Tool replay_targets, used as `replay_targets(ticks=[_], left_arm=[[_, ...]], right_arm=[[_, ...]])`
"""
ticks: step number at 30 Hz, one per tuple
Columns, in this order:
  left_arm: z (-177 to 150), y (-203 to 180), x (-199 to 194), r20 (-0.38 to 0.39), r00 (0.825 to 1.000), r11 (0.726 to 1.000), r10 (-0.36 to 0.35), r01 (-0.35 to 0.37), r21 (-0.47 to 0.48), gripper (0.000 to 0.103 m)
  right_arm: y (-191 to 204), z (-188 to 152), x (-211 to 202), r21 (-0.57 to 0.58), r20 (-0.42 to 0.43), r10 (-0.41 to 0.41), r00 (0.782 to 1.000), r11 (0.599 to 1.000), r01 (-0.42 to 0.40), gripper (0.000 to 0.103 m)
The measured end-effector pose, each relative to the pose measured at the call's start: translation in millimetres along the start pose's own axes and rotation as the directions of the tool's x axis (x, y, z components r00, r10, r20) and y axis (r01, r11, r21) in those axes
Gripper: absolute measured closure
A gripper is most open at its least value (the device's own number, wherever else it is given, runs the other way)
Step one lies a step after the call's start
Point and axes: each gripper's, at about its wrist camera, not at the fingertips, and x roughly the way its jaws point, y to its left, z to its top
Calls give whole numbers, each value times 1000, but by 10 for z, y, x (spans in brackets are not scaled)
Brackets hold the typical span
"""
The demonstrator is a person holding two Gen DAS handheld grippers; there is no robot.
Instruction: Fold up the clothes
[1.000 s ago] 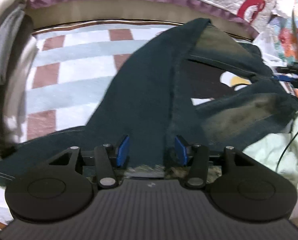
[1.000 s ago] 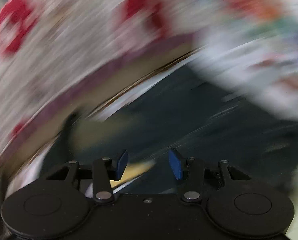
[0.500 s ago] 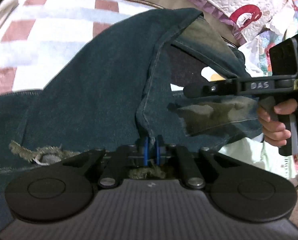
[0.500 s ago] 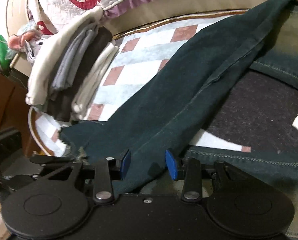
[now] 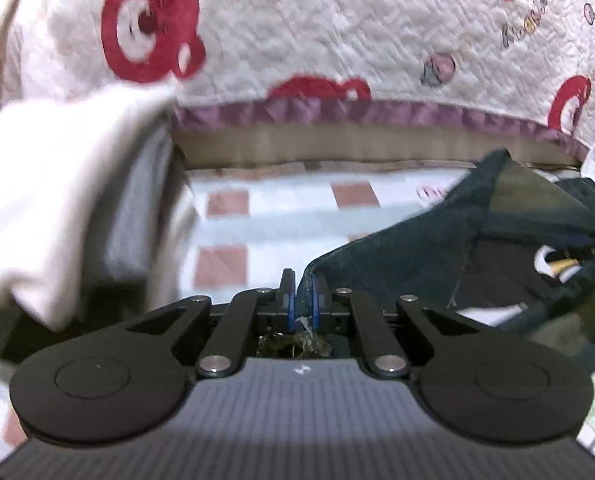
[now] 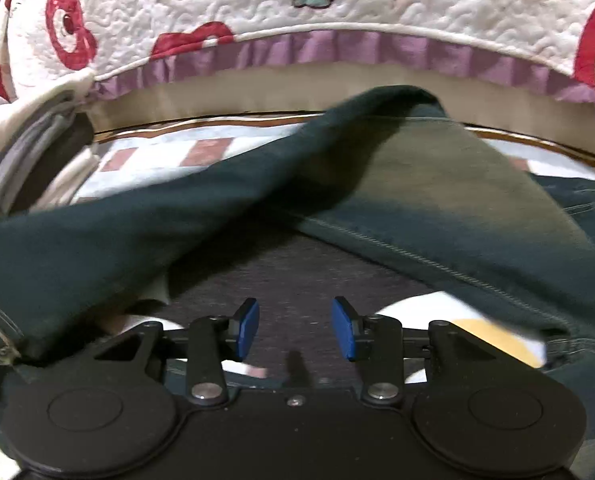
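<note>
**Jeans leg pinched at hem, left side**

We see the left gripper (image 5: pixel 302 304) clamped narrow on the frayed hem of the jeans (image 6: pixel 145 216). The leg runs from lower centre to upper right. The right gripper (image 6: pixel 295 328) gapes wide, holding nothing, over dark cloth. Checked sheet (image 5: pixel 273 216) is bare at centre; folded stack (image 5: pixel 69 208) crowds the left.

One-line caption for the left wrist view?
Left gripper shut on jeans hem, beside folded clothes on a checked sheet.

Each black gripper (image 5: pixel 302 300) (image 6: pixel 295 330) has blue pads, silver screws and round discs
</note>
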Motion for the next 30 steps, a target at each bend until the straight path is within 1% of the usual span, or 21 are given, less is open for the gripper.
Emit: replay_targets(ticks=[2,5,6,7,8,9,11,12,14,16,17,19,20,21,23,24,25,27,29,30], left_arm=[[134,30,-49,44,999,1000,18,-19,18,96],[311,84,-98,85,996,1000,23,-22,-9,96],[362,91,-99,92,995,1000,25,-23,-18,96],[391,80,-90,95,995,999,30,-28,-21,96],[404,69,-87,102,994,999,36,-35,-19,96],[413,58,-84,107,993,999,44,-42,-18,96],[416,41,-77,111,992,998,62,-60,-19,96],[427,41,-72,107,992,997,69,-67,-21,96],[485,46,-53,104,991,997,79,-77,-23,96],[596,49,-39,118,988,995,97,-98,6,96],[672,64,-29,125,987,994,105,-108,17,96],[872,131,9,138,984,993,111,-116,26,96],[975,163,34,144,983,992,115,-121,32,96],[1083,195,68,148,982,991,119,-127,44,96],[1310,248,162,150,978,983,146,-160,87,96],[1423,274,228,146,975,975,170,-187,117,96],[1532,301,315,135,970,963,204,-224,153,96],[1696,363,511,115,954,932,276,-295,212,96],[1828,477,712,96,940,908,328,-342,242,96],[1879,542,800,82,935,903,346,-355,240,96]], right_arm=[[-47,11,25,-46,2,-45,999,998,45,55],[-118,29,63,-115,9,-111,994,987,111,55],[-112,36,93,-171,8,-134,991,976,134,59],[-3,53,182,-335,-4,-164,986,930,153,61],[81,85,271,-452,-3,-189,982,876,167,61],[102,142,336,-491,-8,-189,982,856,161,60],[79,309,461,-486,-8,-162,987,863,137,60],[66,388,526,-484,-5,-150,989,866,129,57],[23,508,682,-474,24,-158,987,868,150,53],[-58,586,845,-433,40,-181,983,883,181,45],[-101,619,917,-411,49,-186,981,892,189,44],[-221,647,988,-352,67,-140,988,923,155,34],[-303,655,1005,-313,66,-101,993,943,116,34],[-391,657,1003,-280,66,-53,996,957,70,38],[-495,651,968,-262,55,32,998,965,-17,80],[-486,650,931,-274,54,25,998,962,-9,97],[-474,649,884,-283,57,22,998,959,-5,98],[-439,650,692,-264,85,59,995,964,-34,98],[-409,649,432,-237,95,146,985,964,-120,98],[-366,635,262,-256,96,198,975,952,-168,98]])
